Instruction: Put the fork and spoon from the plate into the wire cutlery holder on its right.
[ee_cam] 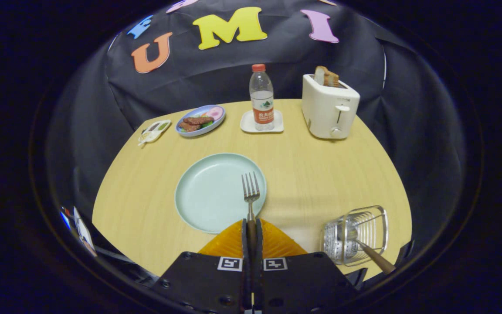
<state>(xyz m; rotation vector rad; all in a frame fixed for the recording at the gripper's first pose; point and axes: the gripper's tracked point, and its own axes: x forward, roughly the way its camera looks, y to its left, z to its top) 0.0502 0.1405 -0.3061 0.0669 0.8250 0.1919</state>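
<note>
- While its two orange fingers (233, 240) press together on the brown handle of the fork (250, 192), the hand-held gripper (251, 233) is nearly closed.
- Tines point straight ahead, over the near right part of the pale green plate (207, 192), just beyond the fingertips.
- To the gripper's right stands the wire cutlery holder (357, 235) on the bench (320, 174), with the spoon (371, 253) already in it, handle leaning out toward the near right.
- Far ahead: a water bottle (262, 98) on a white coaster (277, 124), a toaster (329, 107) with bread to its right, a blue plate of food (200, 120) to its left.
</note>
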